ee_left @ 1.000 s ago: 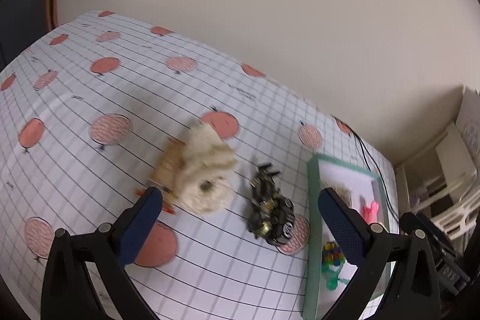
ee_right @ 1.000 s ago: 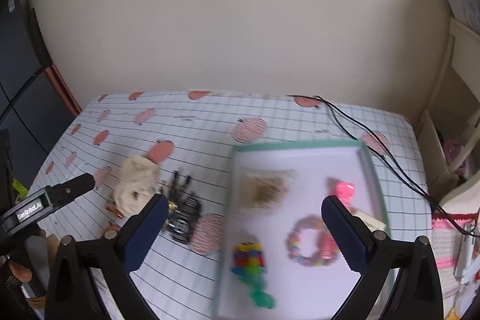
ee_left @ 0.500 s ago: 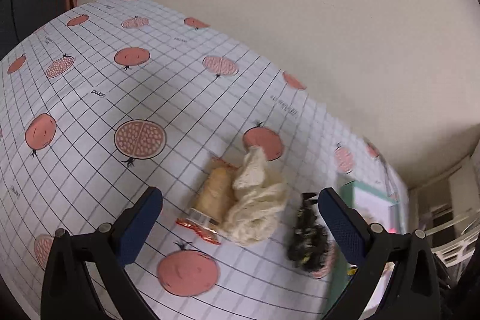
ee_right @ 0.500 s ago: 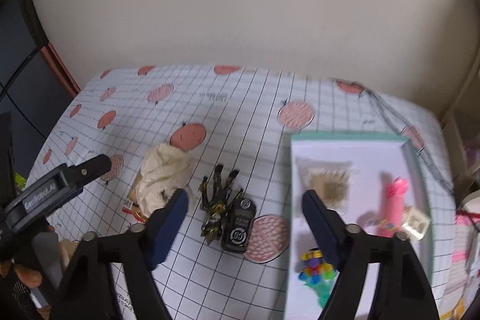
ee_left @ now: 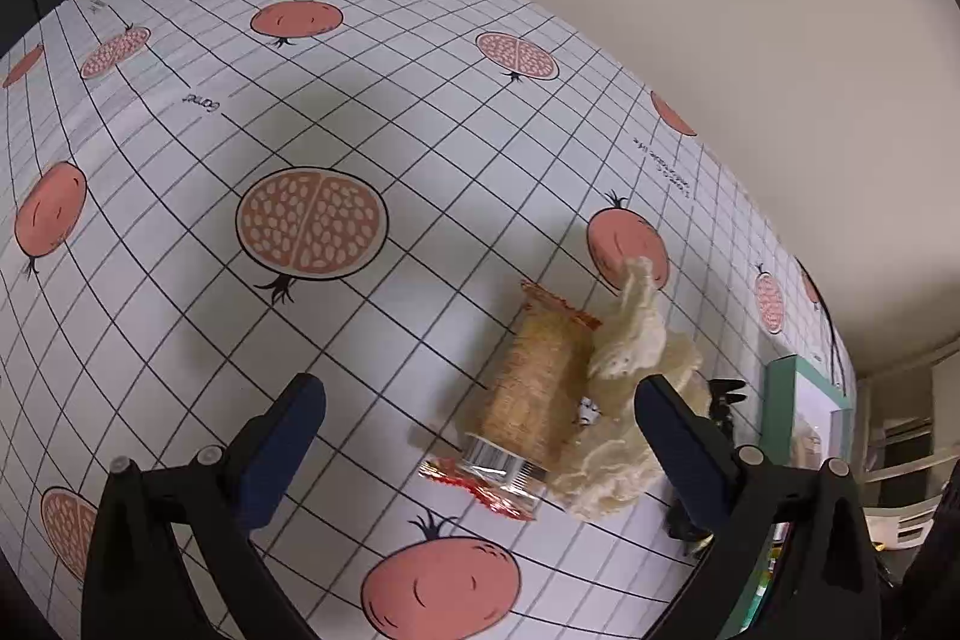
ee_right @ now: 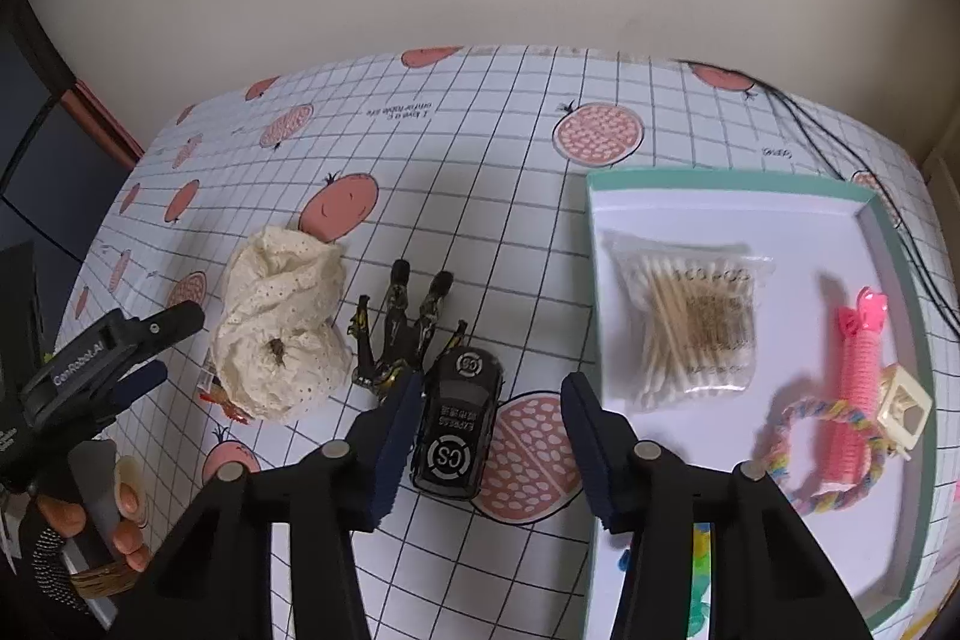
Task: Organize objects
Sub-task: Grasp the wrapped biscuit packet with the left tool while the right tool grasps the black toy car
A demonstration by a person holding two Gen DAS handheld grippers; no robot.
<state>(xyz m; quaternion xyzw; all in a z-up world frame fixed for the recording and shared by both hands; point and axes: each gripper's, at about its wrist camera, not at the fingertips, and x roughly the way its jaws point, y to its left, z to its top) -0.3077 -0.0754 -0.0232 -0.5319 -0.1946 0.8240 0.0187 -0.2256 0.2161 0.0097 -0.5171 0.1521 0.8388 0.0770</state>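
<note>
Right claw (ee_right: 489,418) is closing around my toy car (ee_right: 459,421), pads not yet pressing it; the tray (ee_right: 894,232) sits just right. Left claw (ee_left: 480,439) gapes wide over the table, a snack packet (ee_left: 528,394) and cloth (ee_left: 630,394) between its fingers, untouched.

Soft, even indoor light; gripper shadows fall on the tablecloth (ee_left: 336,112) (strong fisheye bending, dark vignetted corners), mostly sharp.
</note>
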